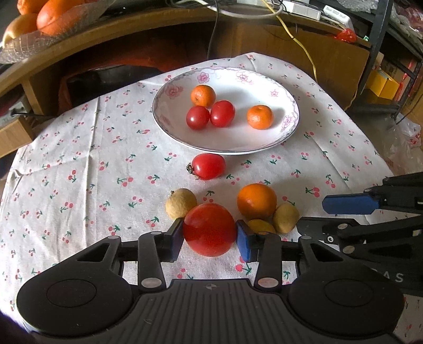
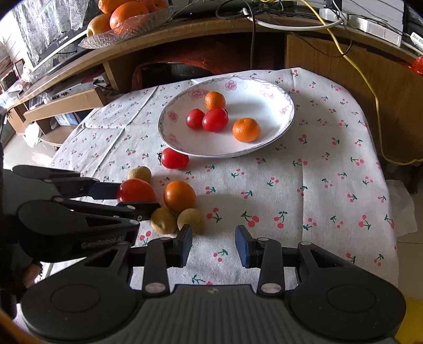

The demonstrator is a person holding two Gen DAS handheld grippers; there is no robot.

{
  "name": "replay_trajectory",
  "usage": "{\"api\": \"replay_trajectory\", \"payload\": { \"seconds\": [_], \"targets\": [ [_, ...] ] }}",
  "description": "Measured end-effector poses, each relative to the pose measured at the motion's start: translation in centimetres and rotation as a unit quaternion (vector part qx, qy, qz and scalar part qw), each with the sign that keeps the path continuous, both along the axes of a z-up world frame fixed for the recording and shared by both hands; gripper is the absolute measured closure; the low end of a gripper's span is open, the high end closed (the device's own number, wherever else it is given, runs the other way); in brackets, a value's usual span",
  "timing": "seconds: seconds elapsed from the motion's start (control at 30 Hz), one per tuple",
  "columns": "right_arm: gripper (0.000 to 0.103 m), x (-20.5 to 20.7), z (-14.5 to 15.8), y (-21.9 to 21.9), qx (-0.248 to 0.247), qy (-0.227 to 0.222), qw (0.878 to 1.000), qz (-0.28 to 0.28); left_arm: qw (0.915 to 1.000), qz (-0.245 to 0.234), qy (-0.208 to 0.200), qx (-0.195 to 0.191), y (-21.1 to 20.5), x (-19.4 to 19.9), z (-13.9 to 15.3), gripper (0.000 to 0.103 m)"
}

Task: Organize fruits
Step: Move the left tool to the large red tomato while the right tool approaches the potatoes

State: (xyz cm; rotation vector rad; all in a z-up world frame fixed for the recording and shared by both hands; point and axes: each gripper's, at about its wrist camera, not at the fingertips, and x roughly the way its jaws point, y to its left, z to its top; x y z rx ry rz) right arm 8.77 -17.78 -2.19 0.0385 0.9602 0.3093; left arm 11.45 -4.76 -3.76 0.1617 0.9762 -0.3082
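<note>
My left gripper (image 1: 210, 239) is shut on a large red tomato (image 1: 209, 229), its blue pads (image 1: 244, 243) pressed to both sides, low over the cherry-print cloth. The right wrist view shows that same tomato (image 2: 136, 190) between the left gripper's fingers (image 2: 105, 191). My right gripper (image 2: 214, 240) stands open over bare cloth, with nothing between its fingers. Beside the tomato lie an orange (image 1: 256, 202), a small stemmed tomato (image 1: 207, 166) and three small tan fruits (image 1: 181, 203). The white flowered plate (image 1: 264, 143) holds two mandarins (image 1: 259, 117) and two tomatoes (image 1: 222, 113).
A glass bowl of oranges (image 2: 124, 18) sits on the wooden shelf (image 2: 211, 26) behind the table. Cables (image 2: 351, 60) hang over the shelf's edge. The cloth (image 2: 330, 185) drops off at the table's right edge, and its right half holds no fruit.
</note>
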Motion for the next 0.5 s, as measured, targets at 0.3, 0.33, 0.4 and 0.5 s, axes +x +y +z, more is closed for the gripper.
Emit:
{"api": "replay_trajectory", "payload": {
  "seconds": [0.3,0.33,0.4,0.5],
  "targets": [
    [0.068,0.0,-0.2,1.0,-0.007,0.003,0.999,0.033,0.9999,-0.005,0.012,-0.004,1.2,-1.0,0.4,0.053],
    [0.068,-0.1,-0.2,1.2,-0.009,0.002,0.999,0.038,0.9999,-0.006,0.014,-0.006,1.4,-1.2,0.5,0.053],
    [0.068,0.0,-0.4,1.6,-0.014,0.000,0.999,0.052,0.9998,-0.008,0.017,-0.009,1.7,-1.4,0.5,0.053],
    [0.068,0.2,-0.7,2.5,-0.033,-0.008,0.997,0.073,0.9997,-0.011,0.020,-0.011,1.9,-1.7,0.6,0.053]
  ]
}}
